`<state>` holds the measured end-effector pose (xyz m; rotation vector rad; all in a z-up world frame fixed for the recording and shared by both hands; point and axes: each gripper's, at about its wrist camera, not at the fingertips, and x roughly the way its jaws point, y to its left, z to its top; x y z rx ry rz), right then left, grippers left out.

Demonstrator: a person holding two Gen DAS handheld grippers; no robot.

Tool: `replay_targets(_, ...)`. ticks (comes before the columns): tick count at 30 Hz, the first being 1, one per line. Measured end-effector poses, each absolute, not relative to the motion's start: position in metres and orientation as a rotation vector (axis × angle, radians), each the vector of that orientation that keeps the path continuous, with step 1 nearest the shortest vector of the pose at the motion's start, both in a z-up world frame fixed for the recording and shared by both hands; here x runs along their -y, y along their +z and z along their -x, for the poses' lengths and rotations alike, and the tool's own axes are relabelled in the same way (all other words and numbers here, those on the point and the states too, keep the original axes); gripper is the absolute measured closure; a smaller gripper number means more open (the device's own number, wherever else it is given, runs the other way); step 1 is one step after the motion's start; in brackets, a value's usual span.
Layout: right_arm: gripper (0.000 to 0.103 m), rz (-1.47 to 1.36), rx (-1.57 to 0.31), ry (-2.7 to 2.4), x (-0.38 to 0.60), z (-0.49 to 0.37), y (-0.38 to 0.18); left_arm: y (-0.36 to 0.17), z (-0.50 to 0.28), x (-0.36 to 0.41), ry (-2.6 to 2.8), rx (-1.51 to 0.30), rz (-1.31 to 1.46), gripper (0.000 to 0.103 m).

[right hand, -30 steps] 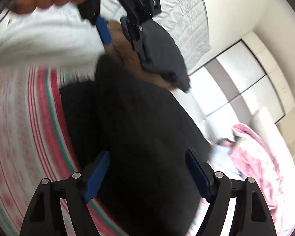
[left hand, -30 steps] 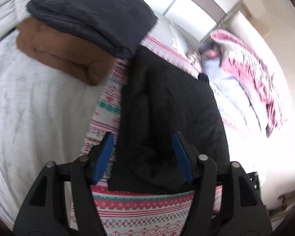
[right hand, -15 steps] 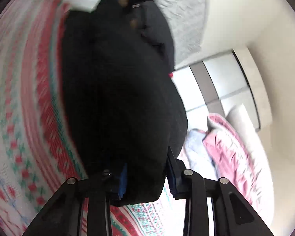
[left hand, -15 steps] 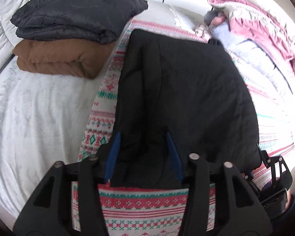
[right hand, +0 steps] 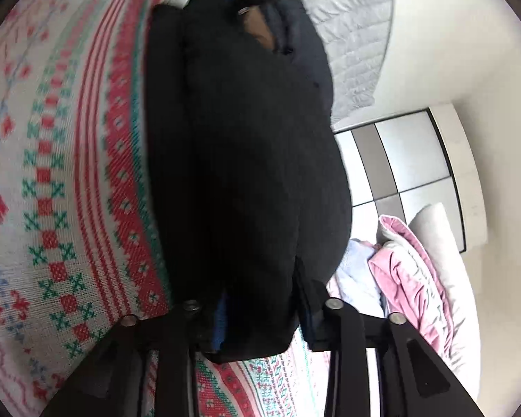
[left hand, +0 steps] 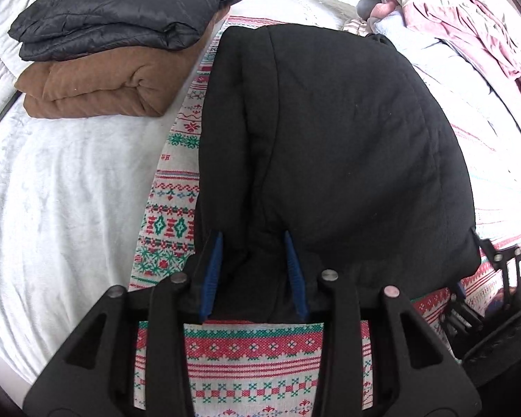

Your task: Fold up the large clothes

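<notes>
With both tools down at the near edge of the black jacket [left hand: 333, 139], I read the left gripper [left hand: 251, 243] as pinching a bunched fold of it: the two blue pads [left hand: 214, 271] sit close together with black cloth filling the space between them, and the jaws have just been closing on that fold. The right gripper [right hand: 260, 309] grips the jacket's corner in the same way; its blue pads [right hand: 220, 319] are half buried in the fabric, and its jaws have just eased a little wider, yet the cloth is pressed between them. In the left wrist view I can also see the right gripper at the jacket's lower right corner [left hand: 496, 278].

The jacket lies partly folded, its long body running away from me, on a white woven cloth with red and green patterns [left hand: 253, 354] that covers the middle of the bed [left hand: 59, 180]. To the left of the jacket, beyond the patterned cloth, a folded brown garment [left hand: 104, 87] rests on the white bedding, with a folded dark quilted garment [left hand: 121, 10] stacked on top of it. On the far right a heap of pink and pale bedding [left hand: 462, 27] lies loose. In the right wrist view a wardrobe with white and grey panels [right hand: 399, 166] stands against the wall behind the bed.
</notes>
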<state>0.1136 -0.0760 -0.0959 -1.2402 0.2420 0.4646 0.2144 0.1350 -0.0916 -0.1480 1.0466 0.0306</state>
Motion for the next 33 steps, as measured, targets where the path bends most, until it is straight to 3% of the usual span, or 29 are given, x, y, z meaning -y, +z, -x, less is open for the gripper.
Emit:
replay_targets(4, 0.031, 0.940, -0.362, 0.618, 0.094, -0.116, -0.034, -0.092, -0.215, -0.136, 0.027, -1.050, 0.146, 0.064)
replay_targets(8, 0.030, 0.520, -0.517, 0.715, 0.117, -0.157, 0.016, -0.092, -0.216, -0.132, 0.039, -1.053, 0.136, 0.064)
replay_targets(11, 0.033, 0.334, -0.699, 0.719, 0.122, -0.202, 0.010, -0.092, -0.216, -0.131, 0.041, -1.050, 0.131, 0.064)
replay_targets(13, 0.041, 0.306, -0.814, 0.714, 0.116, -0.219, -0.015, -0.092, -0.216, -0.131, 0.040, -1.049, 0.132, 0.064)
replay_targets(23, 0.040, 0.287, -0.857, 0.687, 0.106, -0.223, -0.031, -0.087, -0.218, -0.129, 0.051, -1.057, 0.124, 0.060)
replay_targets(33, 0.037, 0.054, -0.823, 0.706, 0.144, -0.252, 0.015, -0.022, -0.235, -0.154, 0.083, -0.908, 0.215, 0.058)
